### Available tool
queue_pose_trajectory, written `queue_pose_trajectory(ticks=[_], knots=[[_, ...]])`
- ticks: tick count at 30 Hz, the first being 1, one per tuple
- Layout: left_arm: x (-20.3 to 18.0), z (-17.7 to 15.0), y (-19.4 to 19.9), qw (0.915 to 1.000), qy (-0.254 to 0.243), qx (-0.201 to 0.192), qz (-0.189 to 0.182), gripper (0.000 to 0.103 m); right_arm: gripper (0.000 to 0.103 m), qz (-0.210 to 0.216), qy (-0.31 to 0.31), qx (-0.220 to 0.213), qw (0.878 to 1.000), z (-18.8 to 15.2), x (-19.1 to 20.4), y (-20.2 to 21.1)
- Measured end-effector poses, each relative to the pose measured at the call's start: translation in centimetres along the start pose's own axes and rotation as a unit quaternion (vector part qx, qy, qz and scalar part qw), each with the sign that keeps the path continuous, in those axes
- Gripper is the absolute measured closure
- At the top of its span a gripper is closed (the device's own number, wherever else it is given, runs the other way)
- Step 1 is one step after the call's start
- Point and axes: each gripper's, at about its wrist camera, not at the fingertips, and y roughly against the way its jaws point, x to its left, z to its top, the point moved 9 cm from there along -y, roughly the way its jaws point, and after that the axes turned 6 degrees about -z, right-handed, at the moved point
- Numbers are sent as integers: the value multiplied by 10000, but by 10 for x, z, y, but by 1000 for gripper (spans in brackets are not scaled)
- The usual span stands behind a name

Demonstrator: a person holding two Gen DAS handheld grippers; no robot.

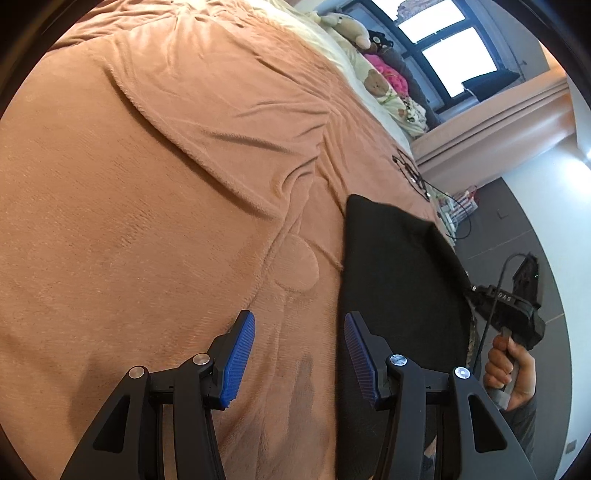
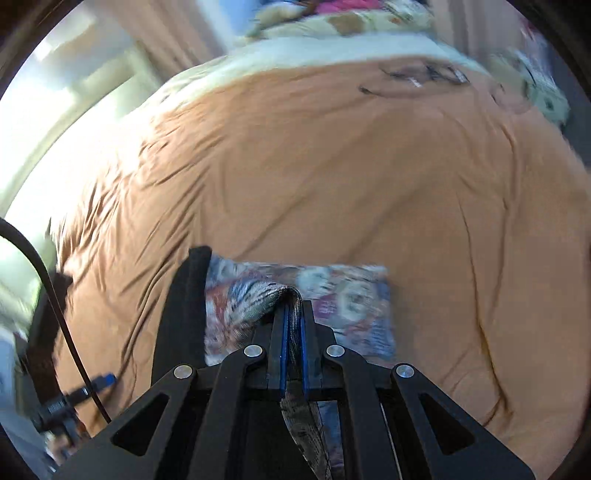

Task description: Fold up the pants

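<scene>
The pants lie on an orange-brown blanket [image 1: 166,184] on a bed. In the left wrist view they show as a dark folded panel [image 1: 399,280] at the right edge of the bed. In the right wrist view they show a colourful patterned side [image 2: 332,299] with a black band [image 2: 188,295] at the left. My left gripper [image 1: 299,354] is open and empty, hovering over the blanket just left of the pants. My right gripper [image 2: 293,332] is shut on a fold of the patterned fabric. It also shows in the left wrist view [image 1: 517,314], held in a hand at the bed's edge.
Stuffed toys [image 1: 354,29] and patterned bedding [image 1: 388,92] lie at the head of the bed below a window [image 1: 443,44]. Black cables [image 1: 410,170] lie on the blanket near the bed's edge. Grey floor [image 1: 524,236] lies beyond it. The blanket [image 2: 332,166] is wrinkled.
</scene>
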Motion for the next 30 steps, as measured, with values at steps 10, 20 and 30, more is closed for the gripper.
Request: queue_pose_trajectory(ticks=[10,20,30], knots=[[-8,-8,-14,9998,-134,157,72,50,101,485,-865,484,9939,-12,-30,-29],[-12,-10,-18,9995,-205,226,52,50,80,-357,766,93,9964,-13,-8,2],[-11,-10,-12,9997,-157,178,-55,50,54,-701,1869,-229,9796,-30,47,22]])
